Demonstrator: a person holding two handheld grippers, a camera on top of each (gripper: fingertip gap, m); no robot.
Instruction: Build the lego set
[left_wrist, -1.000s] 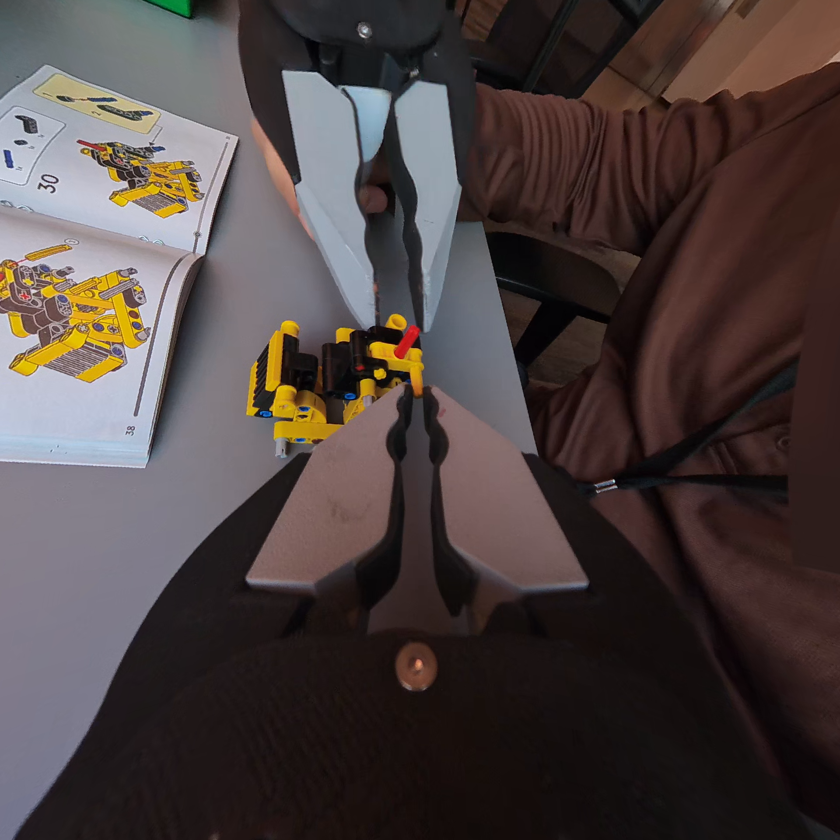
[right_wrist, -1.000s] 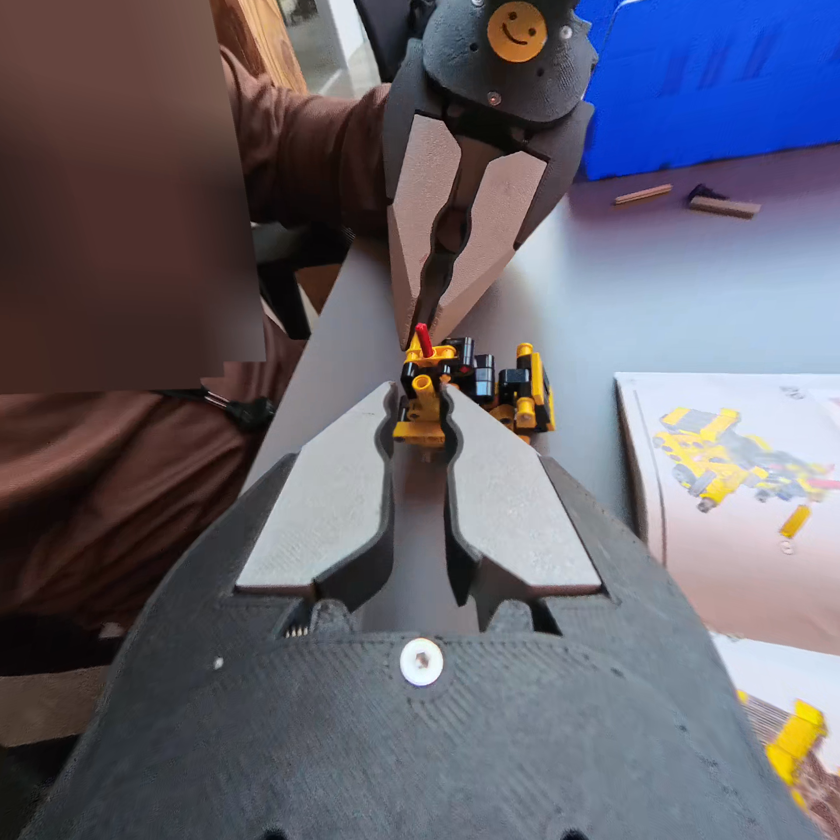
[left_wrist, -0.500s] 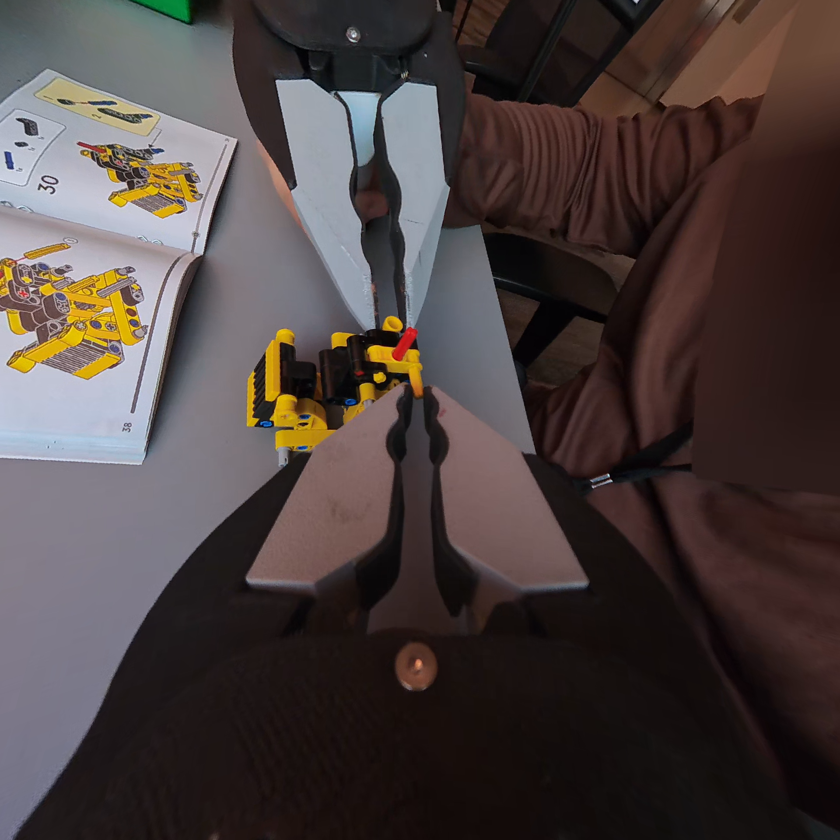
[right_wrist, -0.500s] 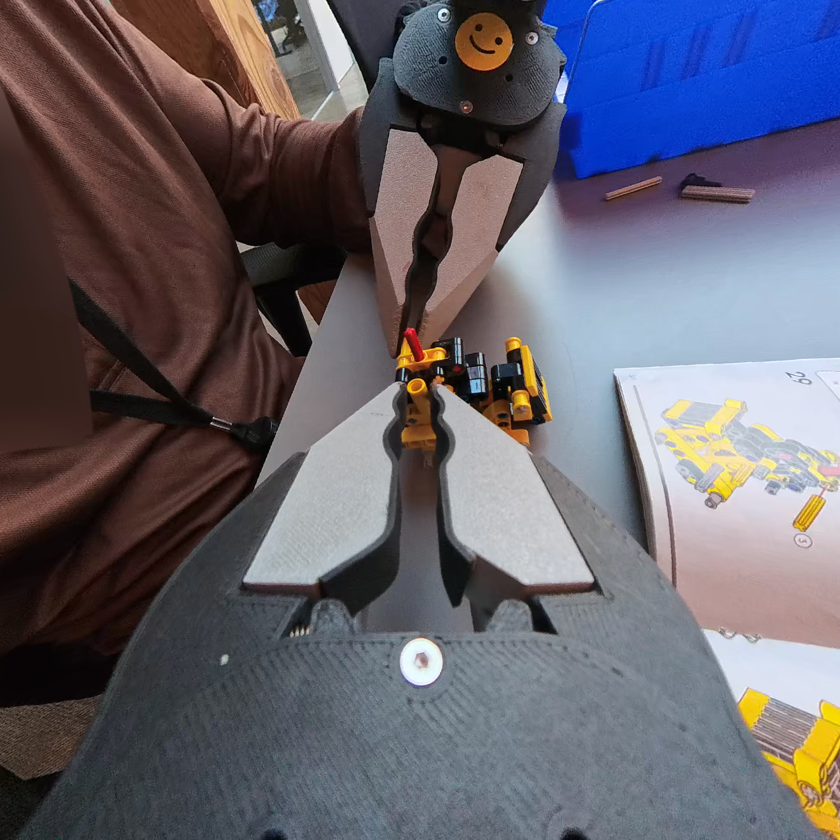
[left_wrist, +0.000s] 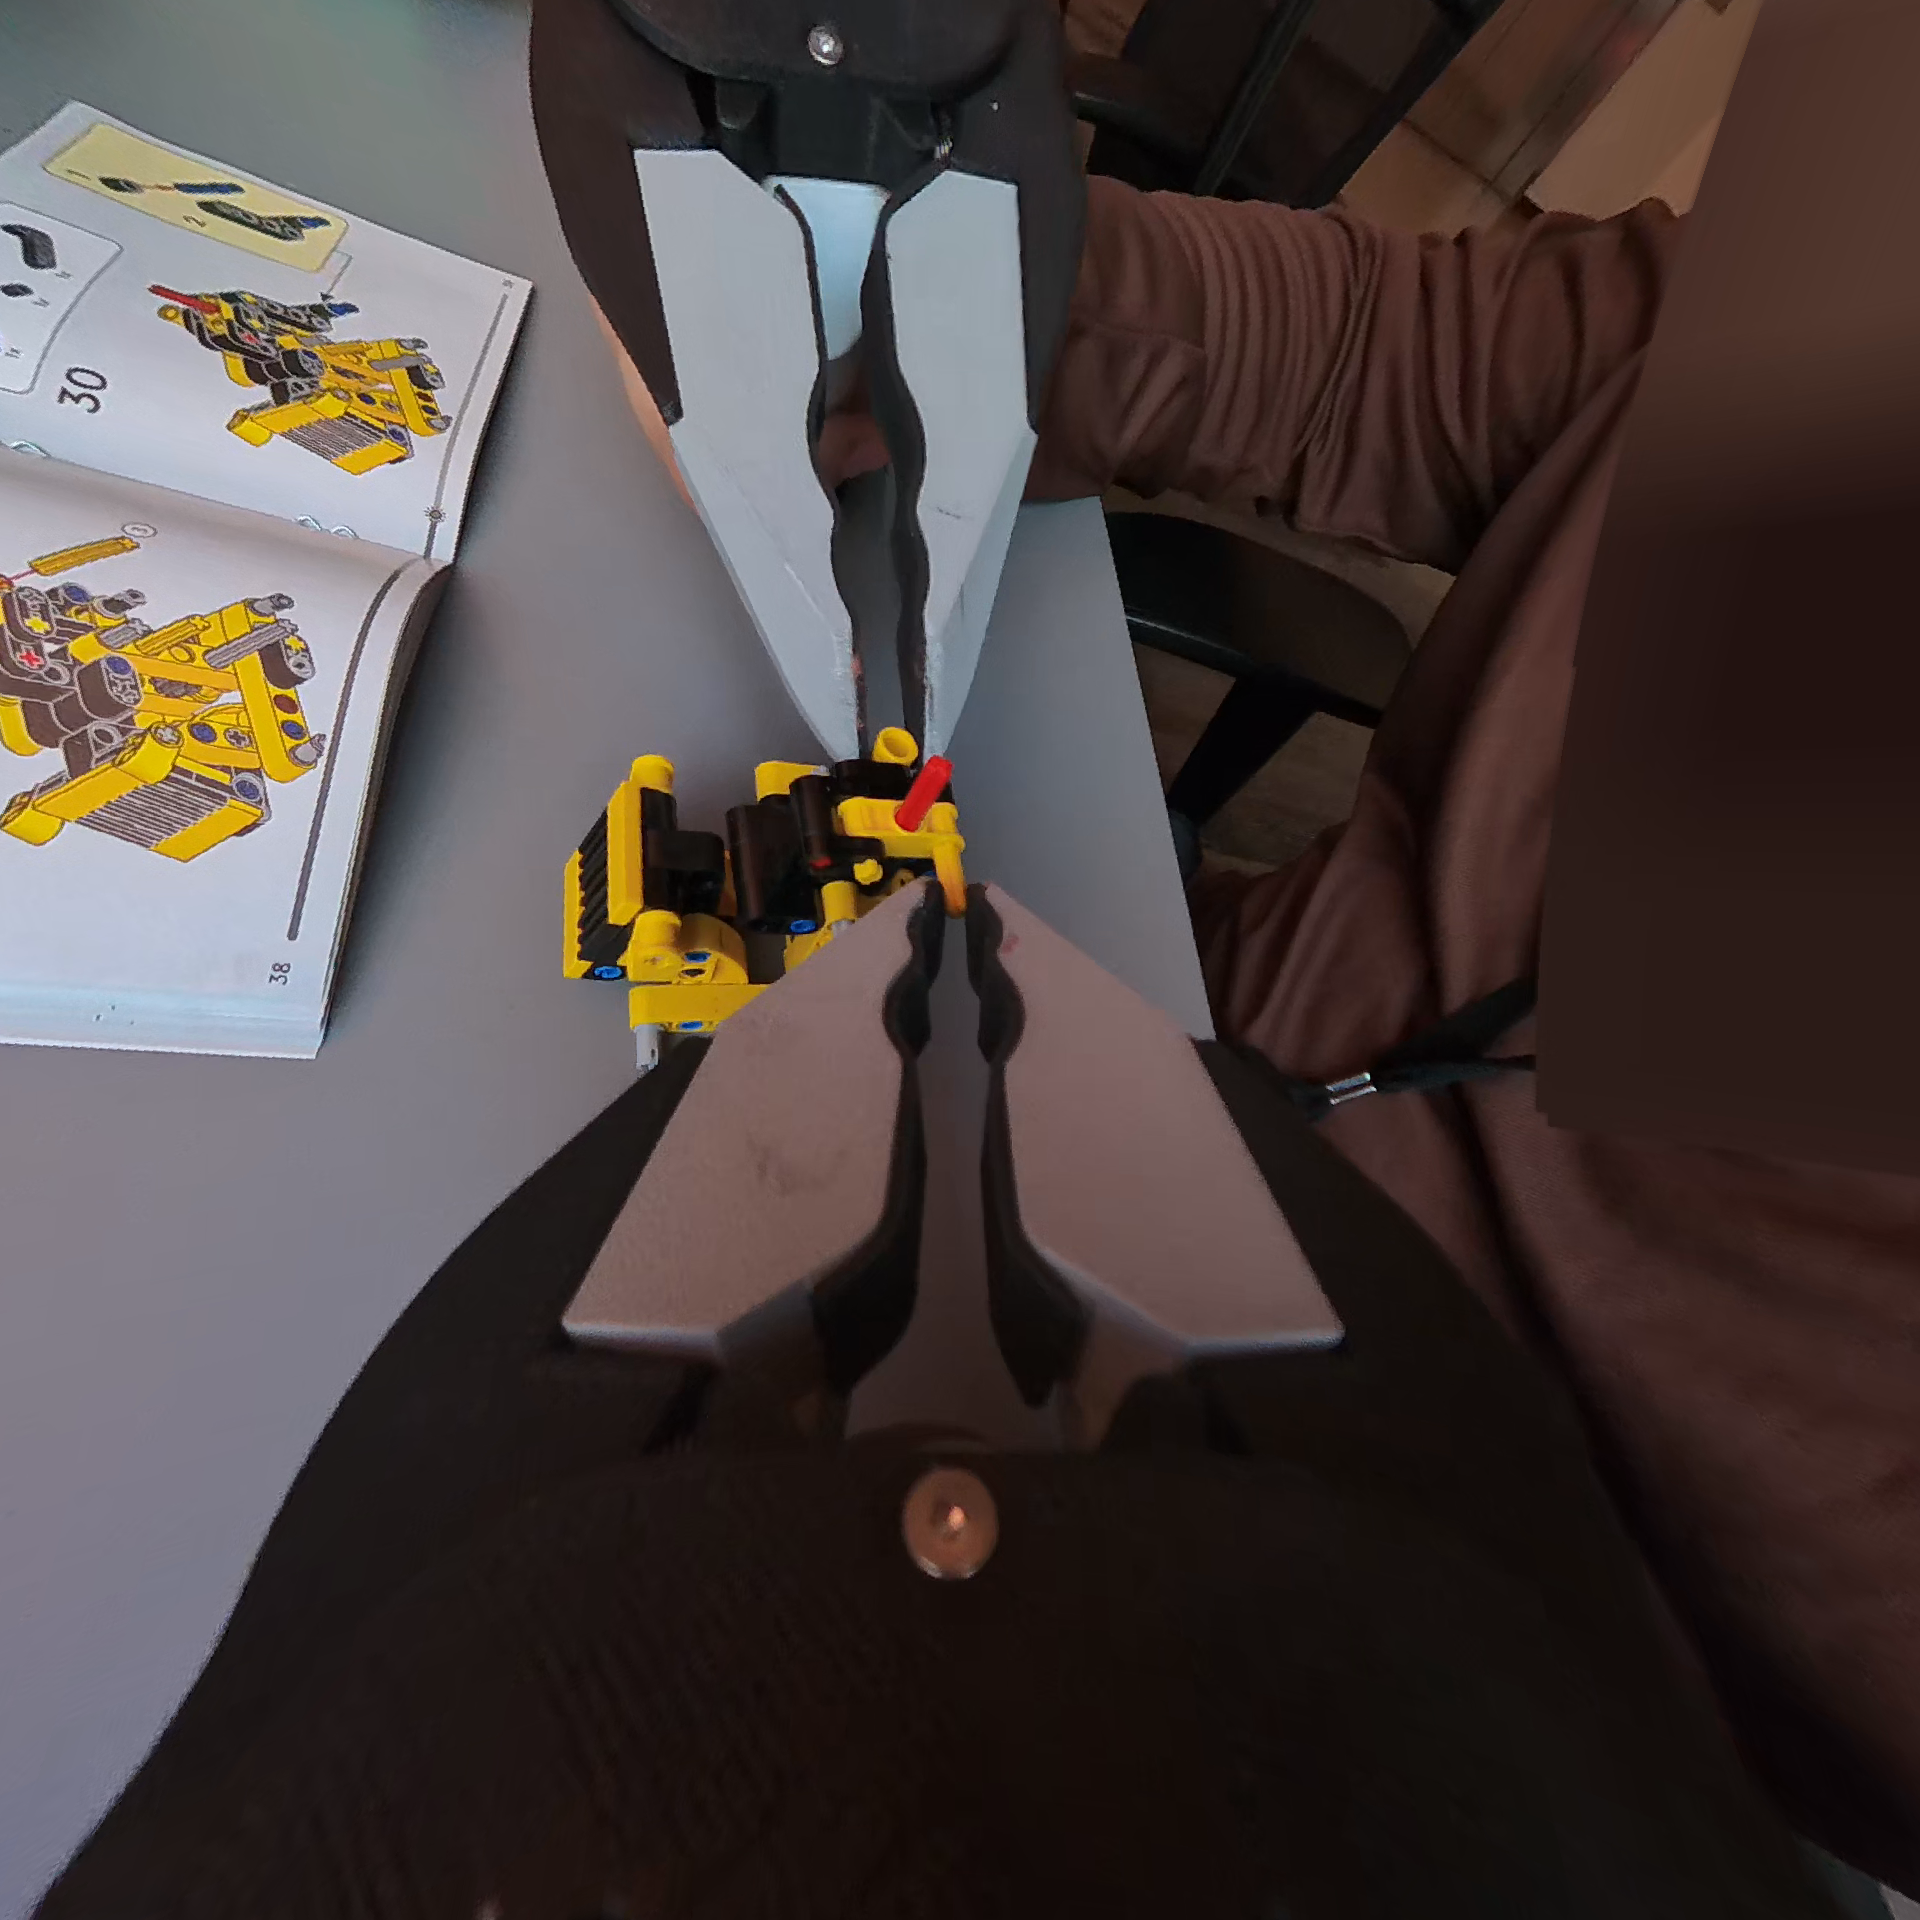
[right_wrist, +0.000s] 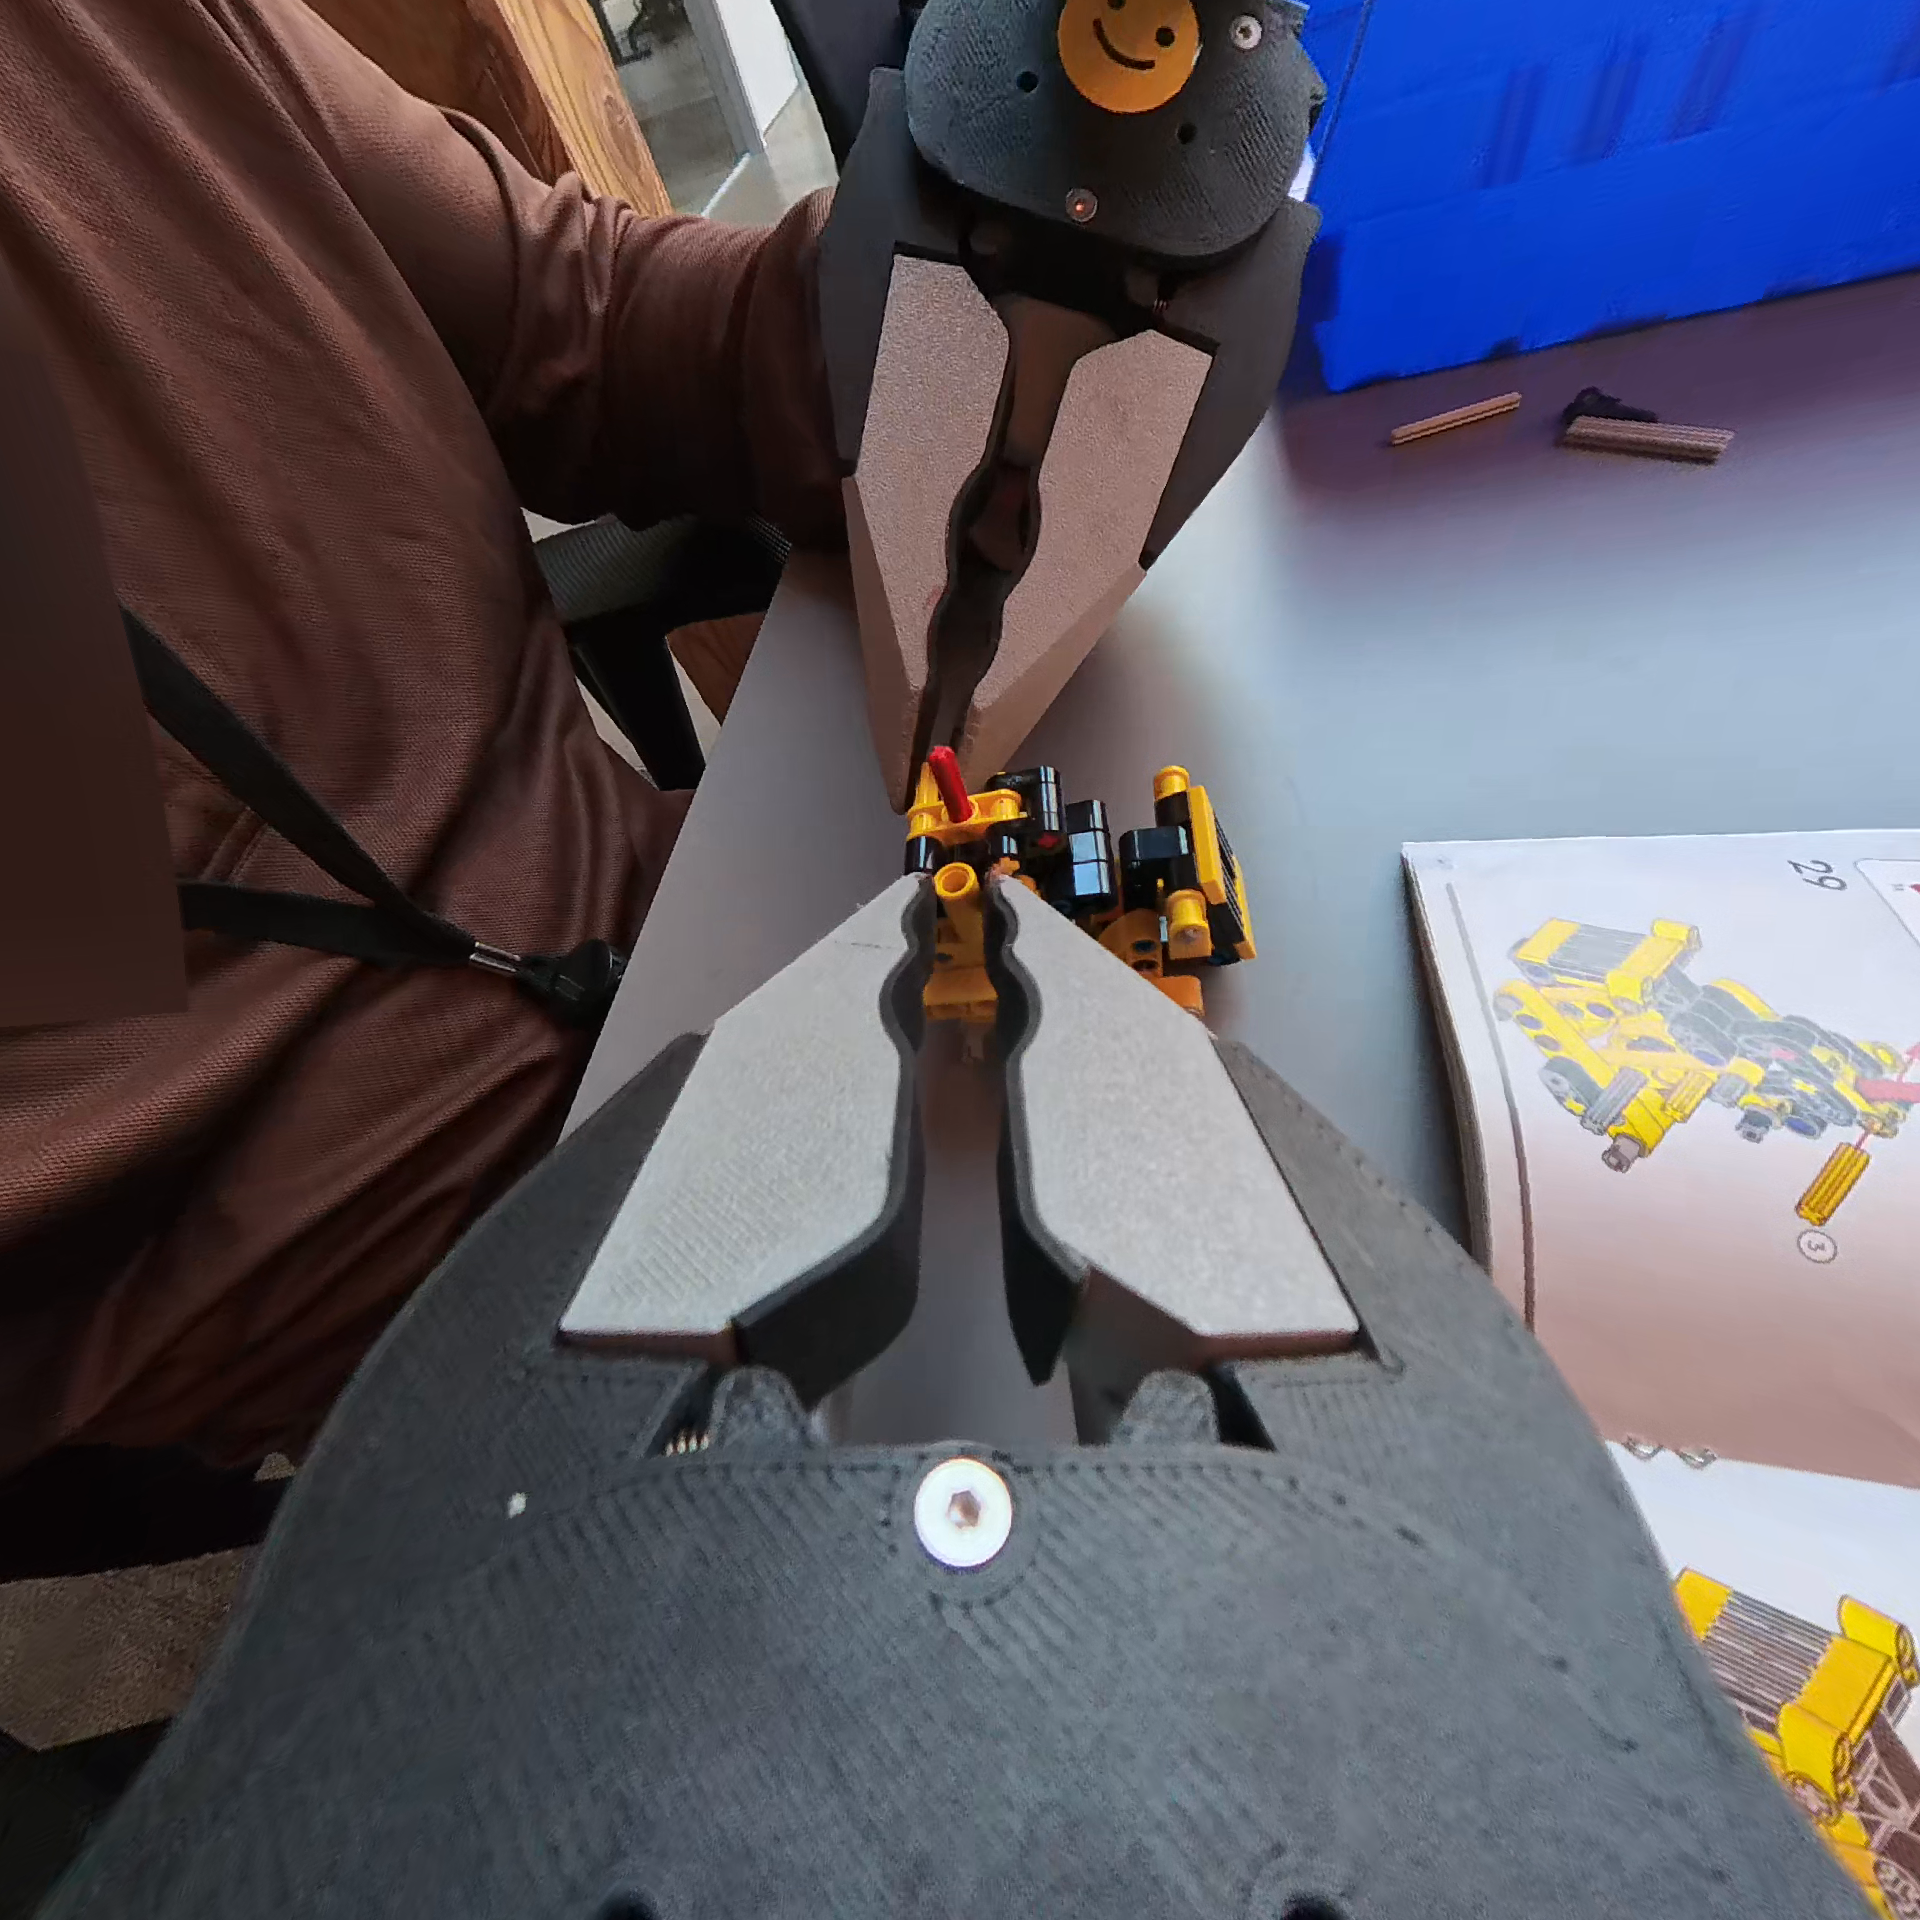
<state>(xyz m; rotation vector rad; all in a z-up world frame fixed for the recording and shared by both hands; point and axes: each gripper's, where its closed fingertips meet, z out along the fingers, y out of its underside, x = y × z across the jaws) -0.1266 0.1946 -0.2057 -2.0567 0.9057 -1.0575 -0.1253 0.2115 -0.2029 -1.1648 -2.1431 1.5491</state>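
Observation:
A small yellow and black lego model (left_wrist: 727, 883) lies on the grey table (left_wrist: 312, 1247) near its edge, with a red pin (left_wrist: 923, 792) sticking up at one end. My left gripper (left_wrist: 951, 896) is shut on a yellow piece at that end. My right gripper (left_wrist: 883, 732) comes from the opposite side, its tips at a yellow stud beside the red pin. In the right wrist view, my right gripper (right_wrist: 958, 888) is shut on a yellow upright part of the model (right_wrist: 1101, 862). The left gripper (right_wrist: 935, 774) meets it by the red pin (right_wrist: 948, 779).
An open instruction booklet (left_wrist: 208, 623) lies left of the model; it also shows in the right wrist view (right_wrist: 1662, 1039). A blue bin (right_wrist: 1610, 156) and two wooden sticks (right_wrist: 1455, 418) are at the back. A person in a brown sleeve (right_wrist: 312, 520) sits at the table edge.
My right gripper's jaws have narrowed onto the yellow end of the model. The left gripper has stayed shut at the same end. The model has barely moved.

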